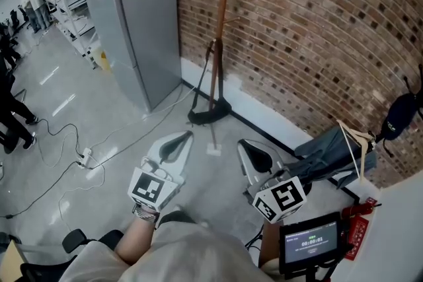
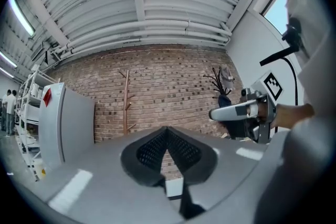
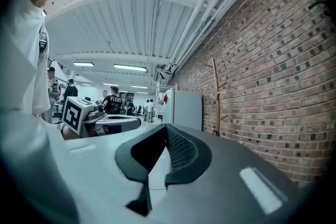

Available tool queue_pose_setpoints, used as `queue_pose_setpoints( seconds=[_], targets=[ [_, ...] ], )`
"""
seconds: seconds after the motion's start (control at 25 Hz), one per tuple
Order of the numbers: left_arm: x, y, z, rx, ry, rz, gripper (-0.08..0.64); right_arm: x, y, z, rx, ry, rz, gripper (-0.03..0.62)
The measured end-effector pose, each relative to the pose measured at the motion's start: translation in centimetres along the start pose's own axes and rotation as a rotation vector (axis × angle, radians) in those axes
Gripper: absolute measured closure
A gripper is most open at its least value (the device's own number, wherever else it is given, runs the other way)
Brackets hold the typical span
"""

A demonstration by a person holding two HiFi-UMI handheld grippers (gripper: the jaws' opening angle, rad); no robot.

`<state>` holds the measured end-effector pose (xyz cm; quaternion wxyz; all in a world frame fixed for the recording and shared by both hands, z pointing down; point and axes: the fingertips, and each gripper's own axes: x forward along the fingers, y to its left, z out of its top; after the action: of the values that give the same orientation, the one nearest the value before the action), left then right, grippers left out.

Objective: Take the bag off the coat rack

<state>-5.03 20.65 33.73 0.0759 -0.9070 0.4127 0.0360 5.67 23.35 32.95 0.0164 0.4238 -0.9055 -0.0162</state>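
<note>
Head view, going from left to right: far away at the left some people [image 1: 33, 0] stand by white shelves [image 1: 69, 6]; thin cables [image 1: 63, 129] snake over the shiny floor [image 1: 59, 86]; next comes a tall grey cabinet [image 1: 142, 23] with a small red thing on its side; it stands against the brick wall [image 1: 317, 30].

The left gripper [image 1: 178, 142] is near the person, low in the picture; in the left gripper view its two black jaws are pressed together at the tips and nothing is between them [image 2: 168, 149].

Past it, by the wall, stands the wooden coat rack [image 1: 225, 10]; the black bag [image 1: 208, 114] hangs on it; its long strap runs up the pole and the bag sits very low, right by the foot of the rack; the bag is well apart from both grippers.

The right gripper [image 1: 250, 152] is just to the right of the left one; in the right gripper view its jaws are closed too, with nothing in them [image 3: 167, 149].

Further right a blue cloth [image 1: 330, 148] lies in a heap near the wall; a small screen [image 1: 309, 242] glows close to the person; at the far right edge a dark round thing [image 1: 400, 114] hangs by the wall.
</note>
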Motion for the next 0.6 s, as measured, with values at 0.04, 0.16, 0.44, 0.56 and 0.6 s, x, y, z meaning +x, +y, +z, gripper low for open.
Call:
queue_pose_setpoints(
  seconds=[0.04, 0.16, 0.44, 0.56, 0.6],
  targets=[
    [0.2, -0.1, -0.1, 0.004, 0.002, 0.001, 0.560, -0.1, -0.1, -0.1, 0.010, -0.001, 0.008, 0.590],
    [0.7, -0.4, 0.3, -0.003, -0.006, 0.010, 0.560, -0.2, -0.8, -0.3, 0.032, -0.003, 0.021, 0.589],
    [1.7, -0.8, -0.2, 0.000, -0.006, 0.004, 0.560, -0.3, -2.3, -0.6, 0.042, -0.005, 0.017, 0.590],
    [2.3, -0.6, -0.2, -0.004, -0.008, 0.009, 0.560, -0.3, -2.7, -0.6, 0.043, -0.008, 0.017, 0.591],
    [2.5, -0.6, -0.2, -0.004, -0.009, 0.009, 0.560, -0.2, -3.0, -0.6, 0.043, -0.009, 0.014, 0.589]
  ],
)
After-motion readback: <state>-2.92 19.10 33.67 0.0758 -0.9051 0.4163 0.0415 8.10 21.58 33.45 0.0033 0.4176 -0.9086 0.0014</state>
